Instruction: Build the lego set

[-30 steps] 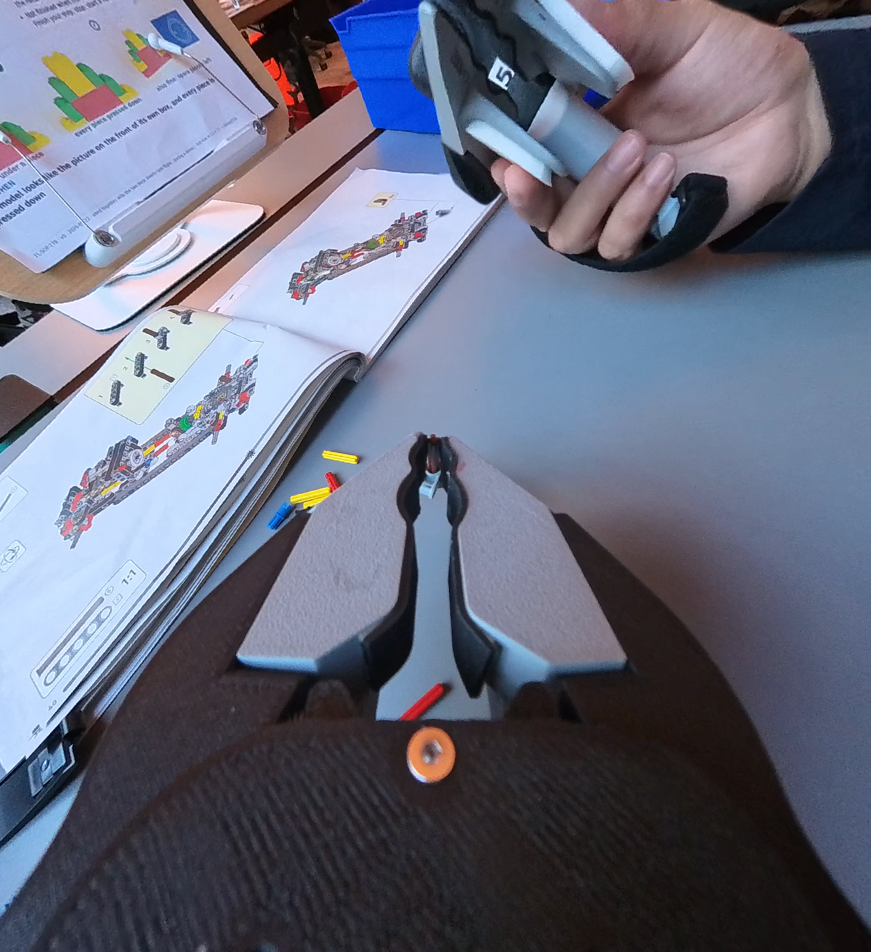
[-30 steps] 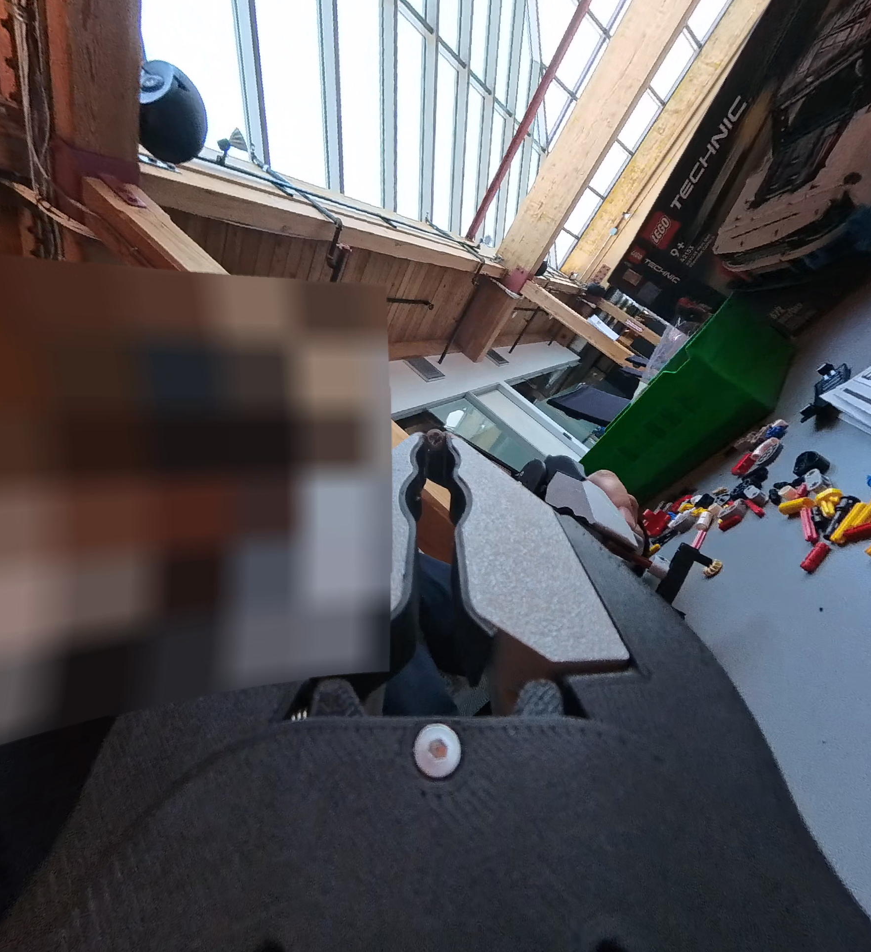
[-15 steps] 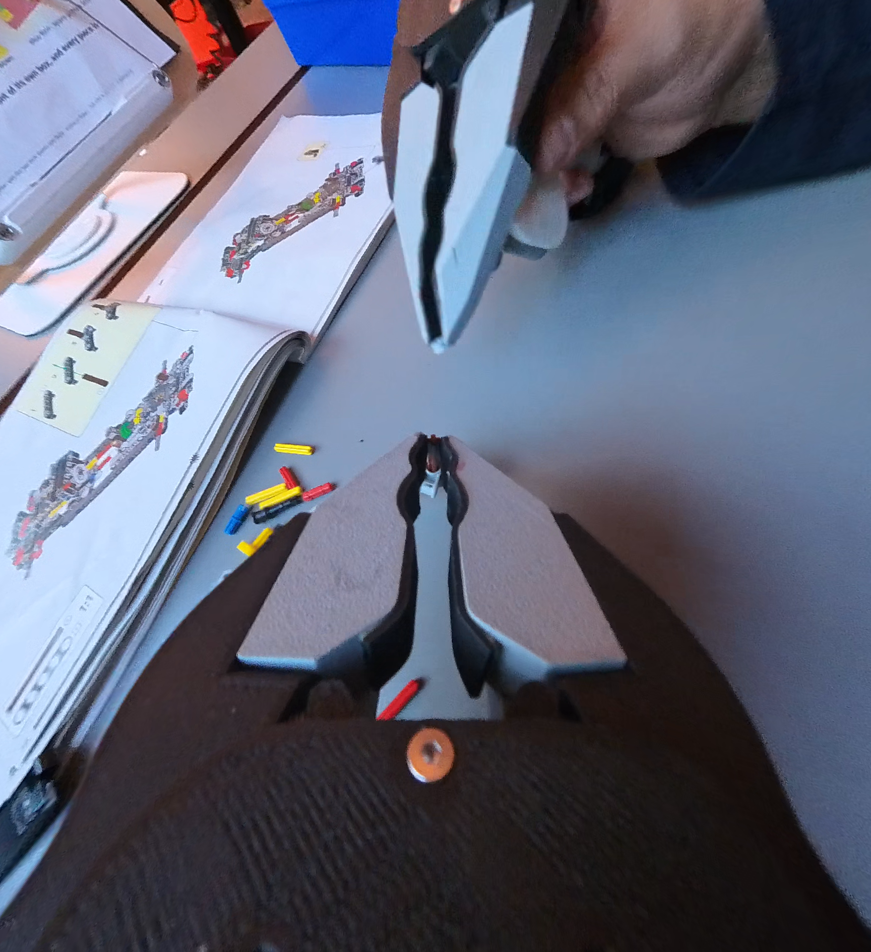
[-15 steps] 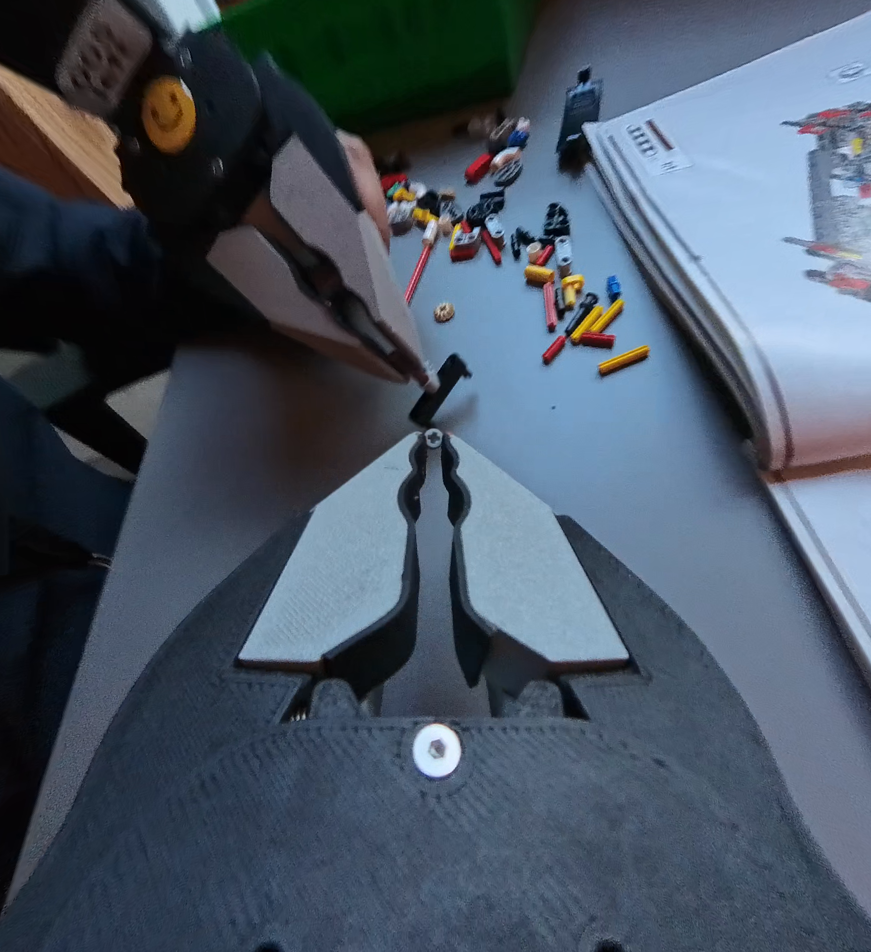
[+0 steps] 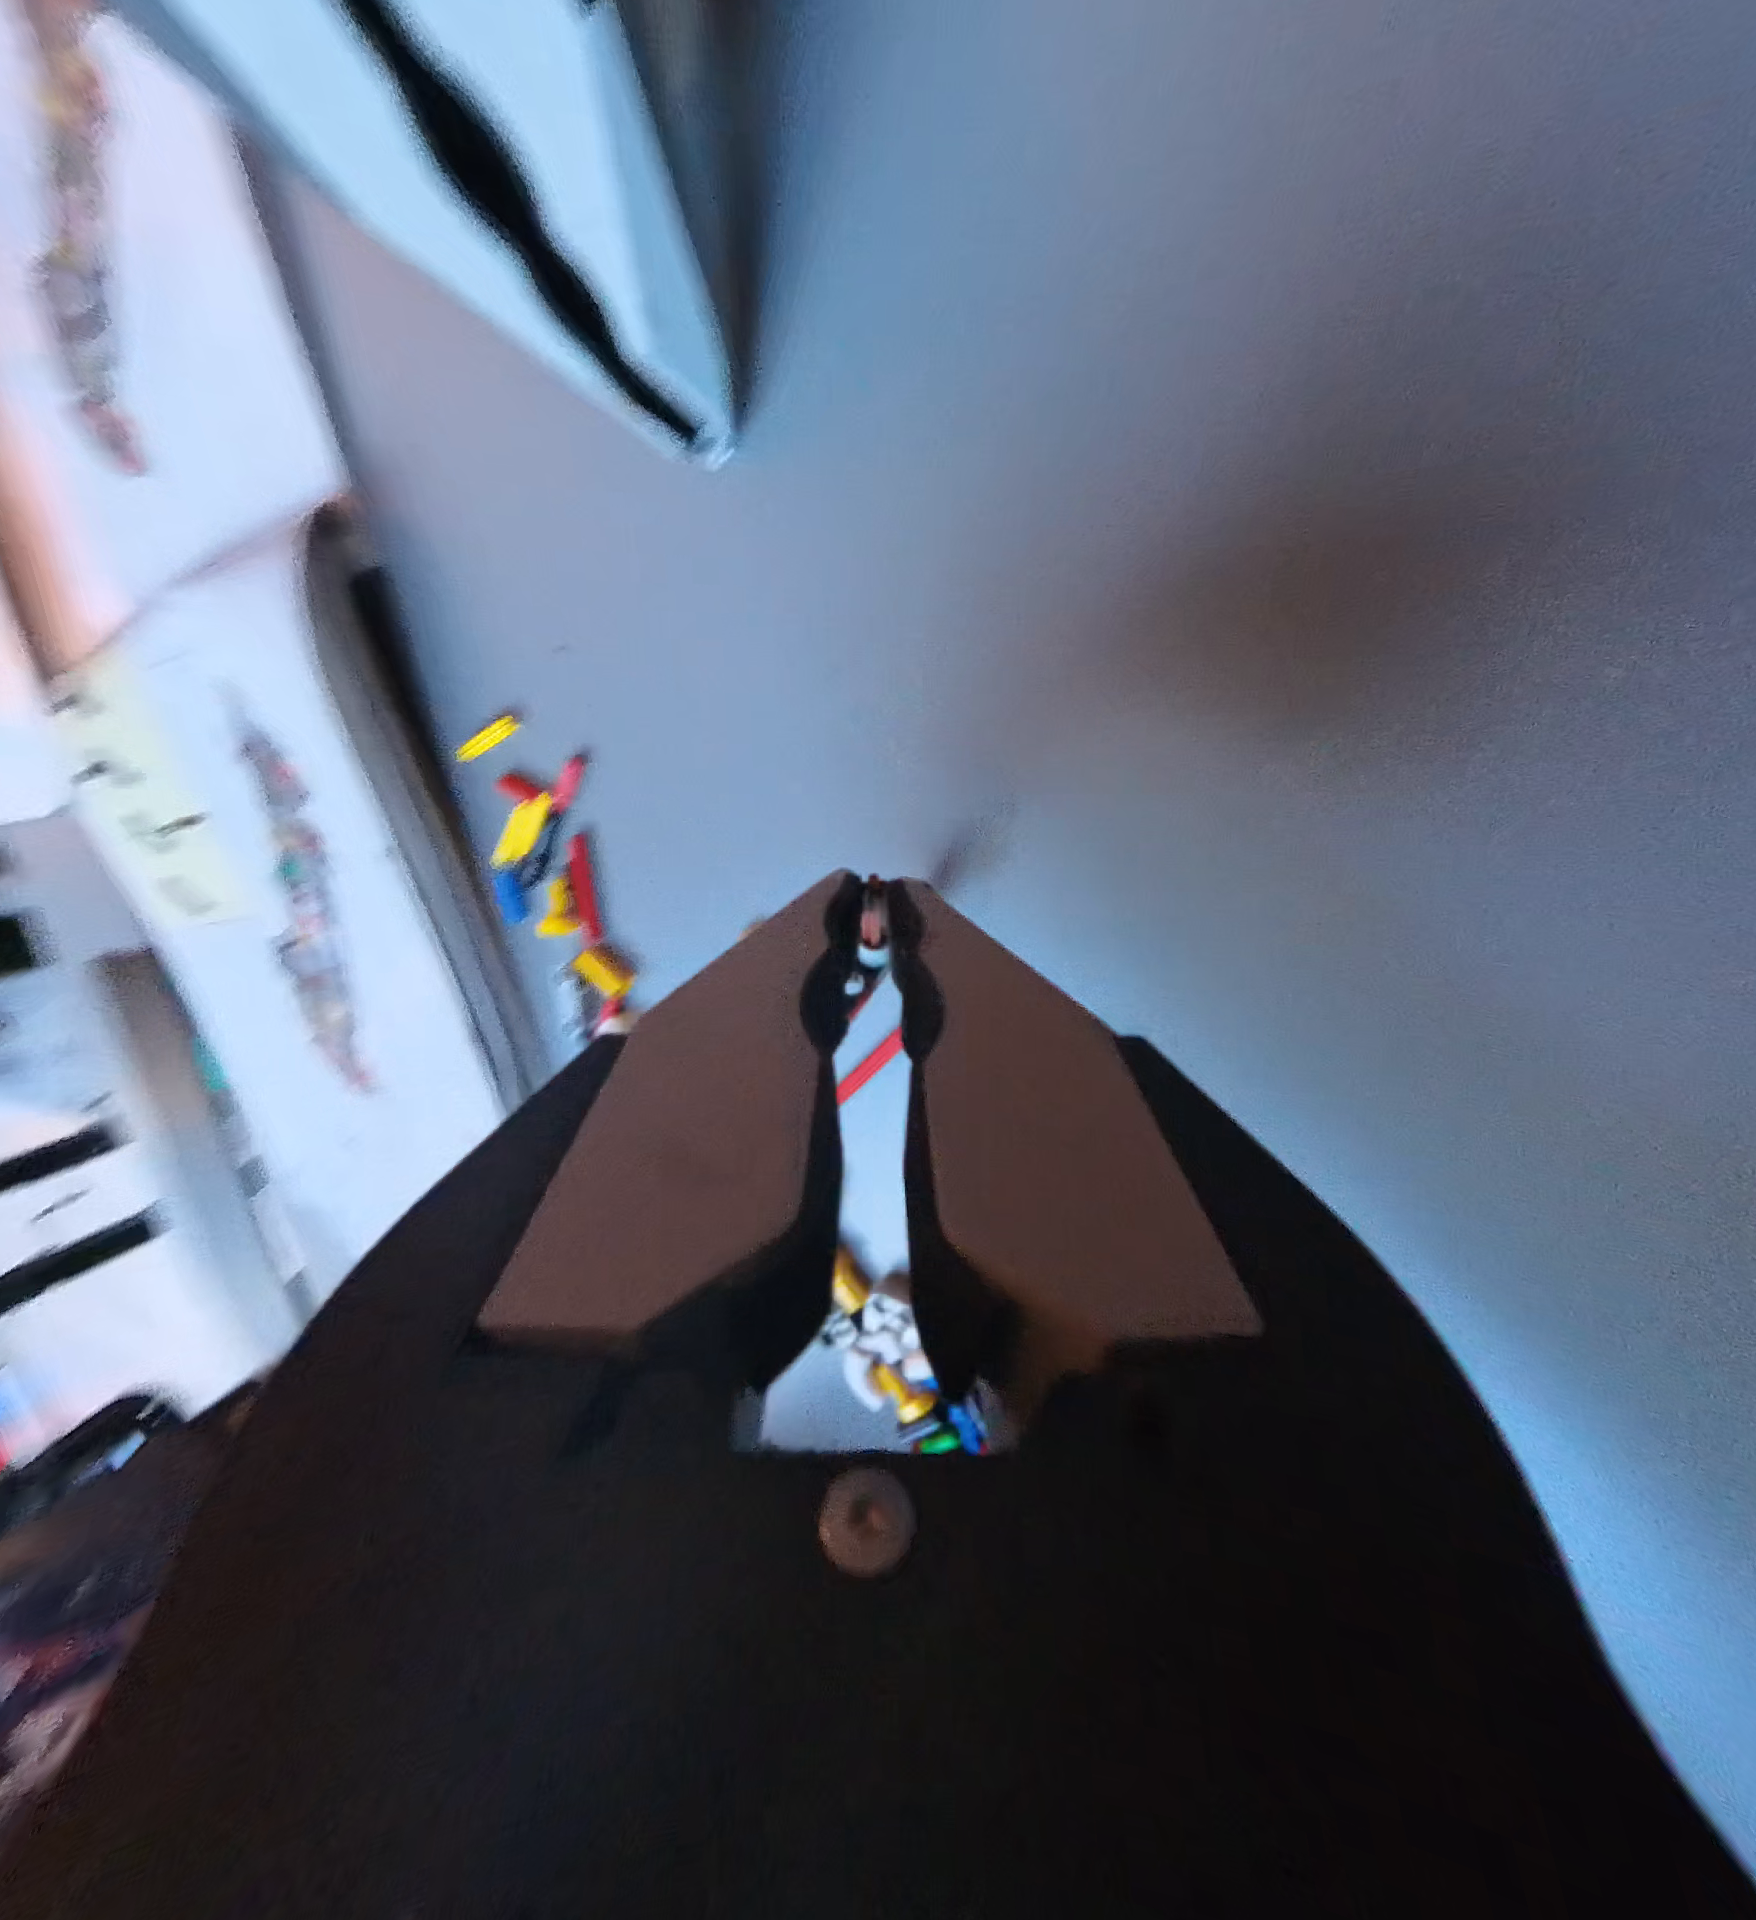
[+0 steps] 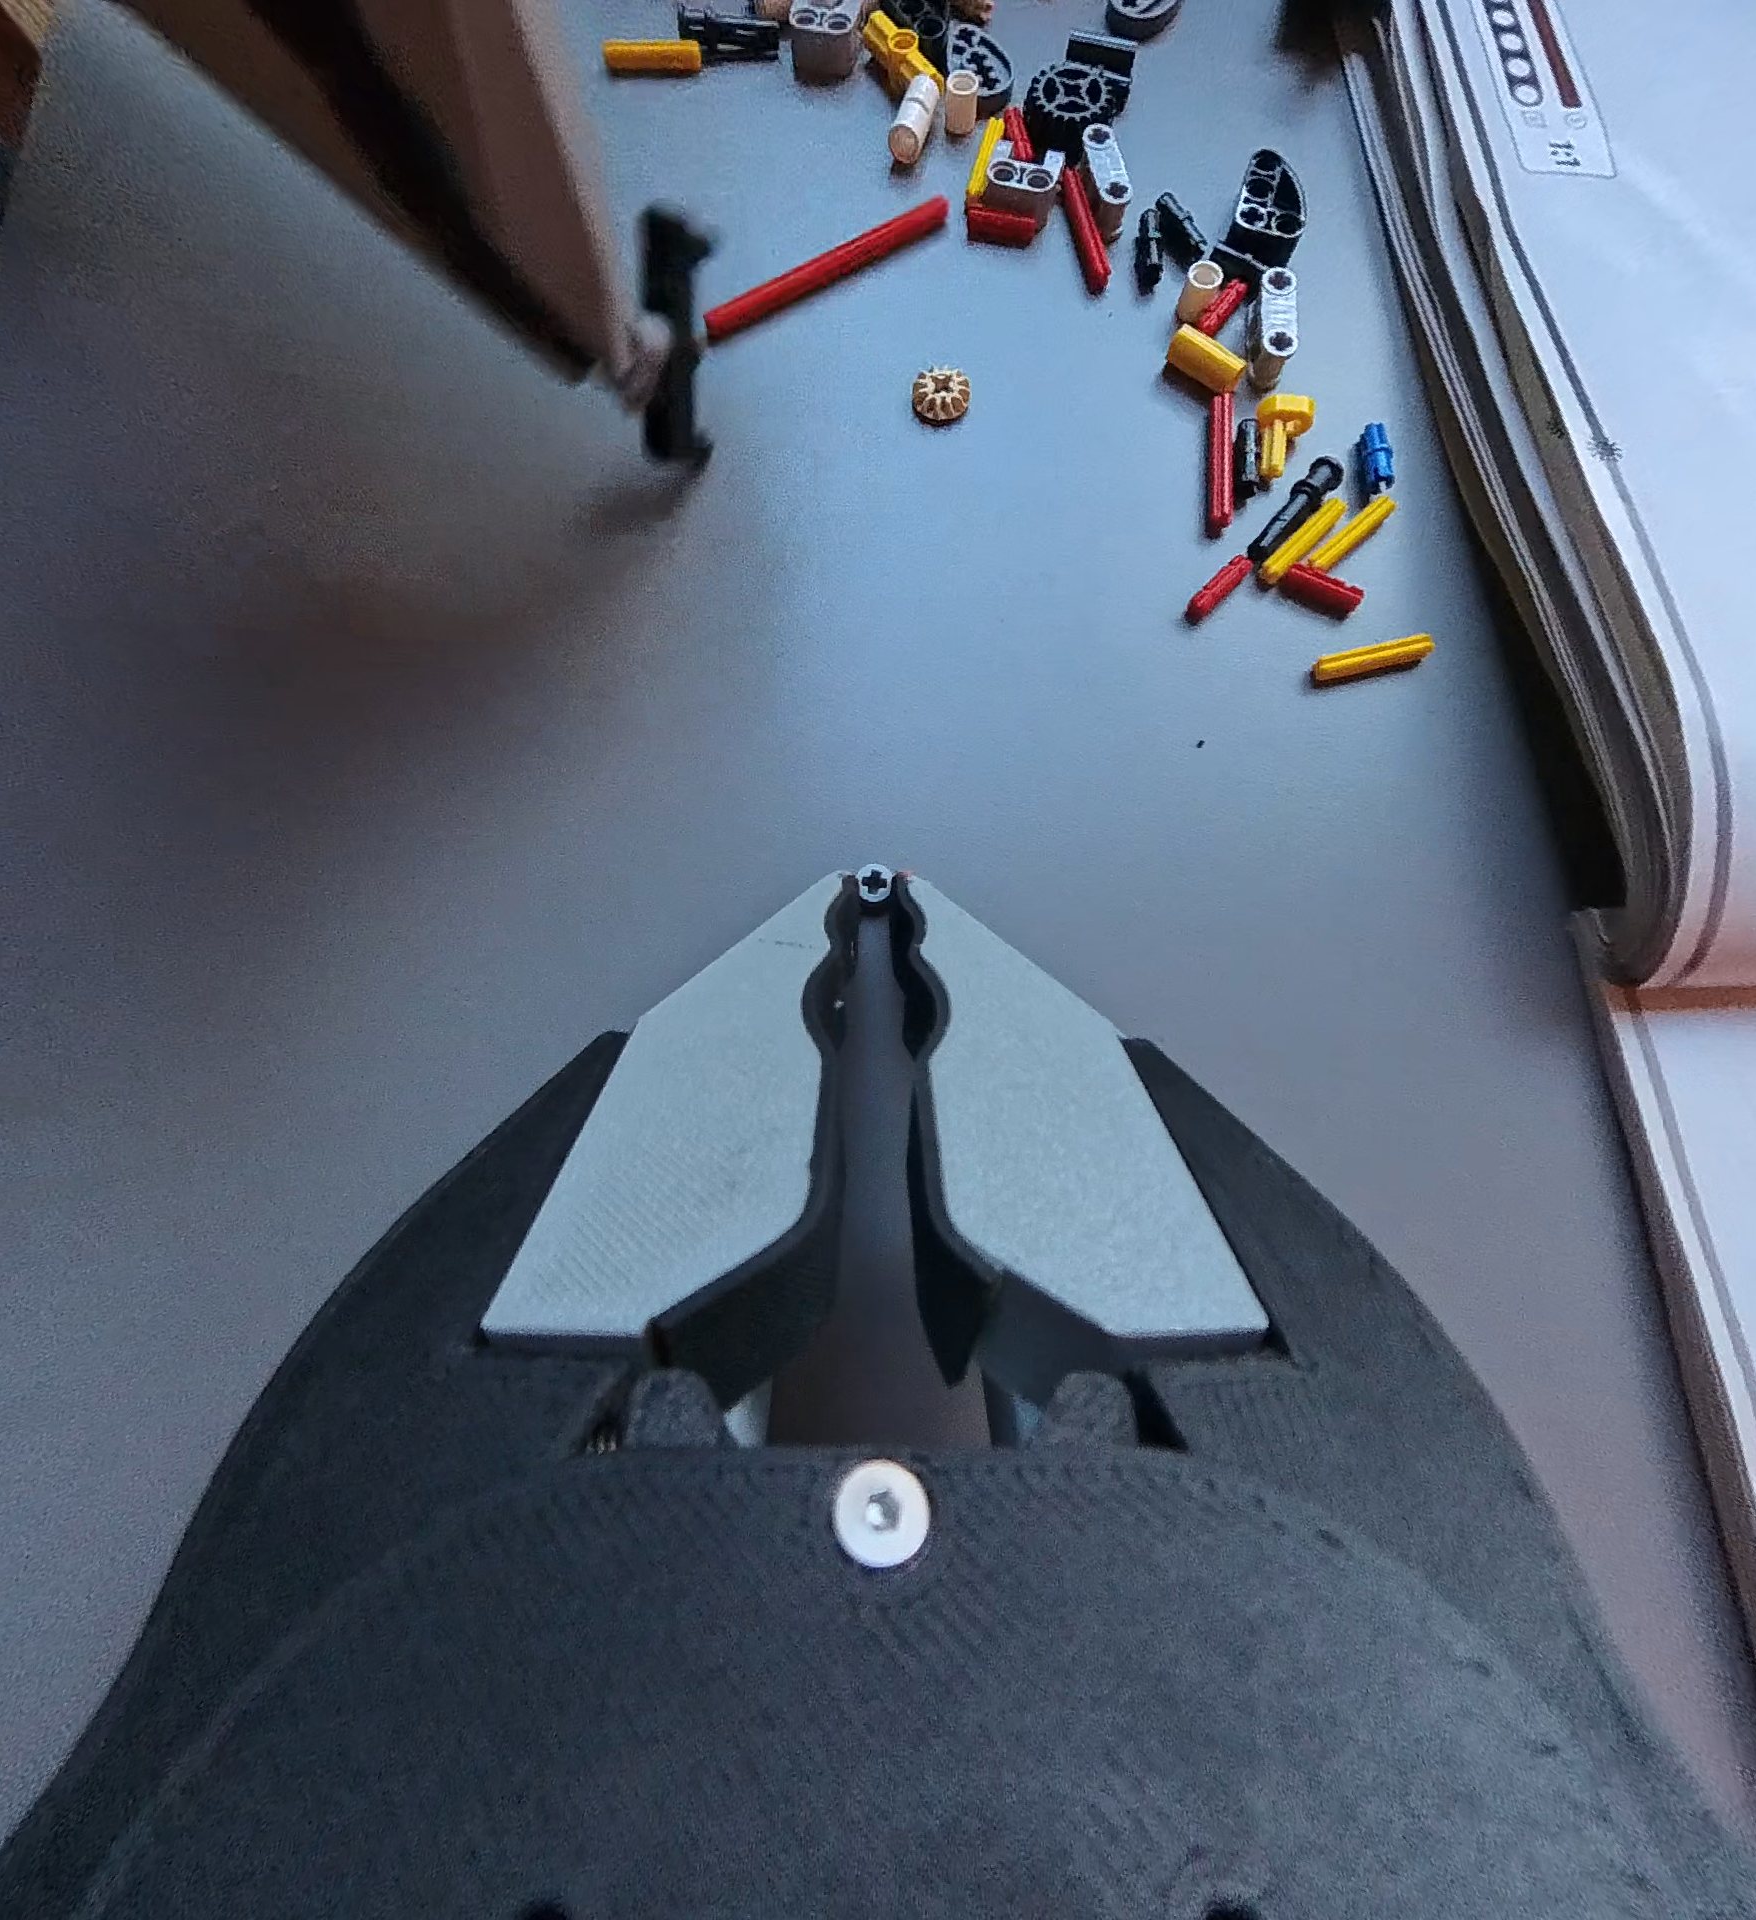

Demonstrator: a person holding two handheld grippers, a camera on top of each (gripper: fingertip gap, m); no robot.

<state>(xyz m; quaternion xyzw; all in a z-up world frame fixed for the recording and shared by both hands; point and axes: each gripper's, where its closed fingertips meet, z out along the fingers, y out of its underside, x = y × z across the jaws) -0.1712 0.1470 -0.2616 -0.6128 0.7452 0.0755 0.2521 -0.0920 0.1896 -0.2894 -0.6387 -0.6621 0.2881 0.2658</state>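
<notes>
The grey bench (image 6: 438, 727) carries an open instruction booklet (image 6: 1705, 520) along its right edge in the right wrist view; its print is too small and blurred to read. A scatter of red, yellow, black and blue building pieces (image 6: 1258, 436) lies beside the booklet, a tan gear (image 6: 941, 396) apart from them. The left gripper (image 6: 635, 364) has its jaws closed on a black angled piece (image 6: 673, 332) held just above the bench, near a long red axle (image 6: 827, 268). The right gripper (image 6: 876, 883) has its jaws pinched on a small grey pin (image 6: 875, 884) with a cross-shaped hole.
</notes>
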